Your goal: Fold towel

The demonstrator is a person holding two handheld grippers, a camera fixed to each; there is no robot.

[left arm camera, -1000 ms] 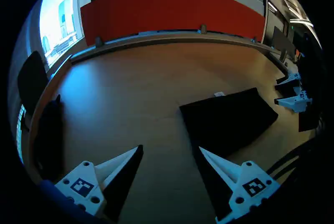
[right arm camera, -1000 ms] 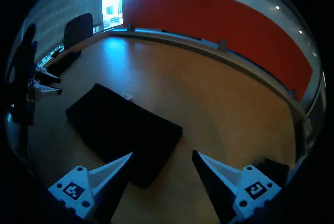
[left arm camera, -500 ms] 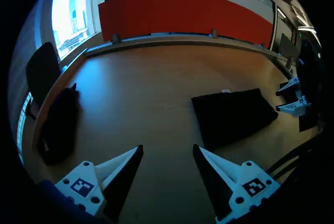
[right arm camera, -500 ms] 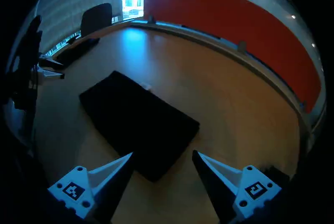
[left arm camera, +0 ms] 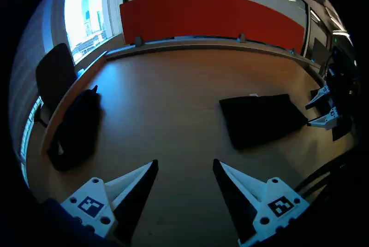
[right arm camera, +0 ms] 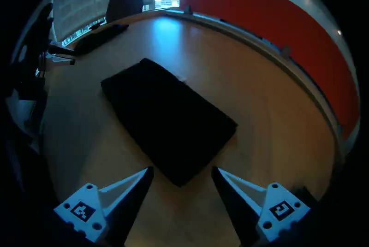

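Note:
A dark towel (left arm camera: 260, 118) lies folded into a flat rectangle on the wooden table (left arm camera: 175, 90), to the right of my left gripper (left arm camera: 184, 166). That gripper stands open over bare table with nothing between its fingers. In the right gripper view the same towel (right arm camera: 168, 113) lies just ahead of my right gripper (right arm camera: 182, 173), which is open and empty, its tips near the towel's closest corner. The right gripper (left arm camera: 323, 108) also shows at the far right of the left gripper view, and the left gripper (right arm camera: 57, 55) at the far left of the right gripper view.
A red partition (left arm camera: 207, 16) runs along the table's far edge. A dark bag (left arm camera: 76, 127) lies on the table's left side by a black chair (left arm camera: 53, 76). A bright window (left arm camera: 87, 12) is behind.
Both grippers have drawn back from the towel. In the left gripper view the towel has slid right and farther off; in the right gripper view it sits more centred.

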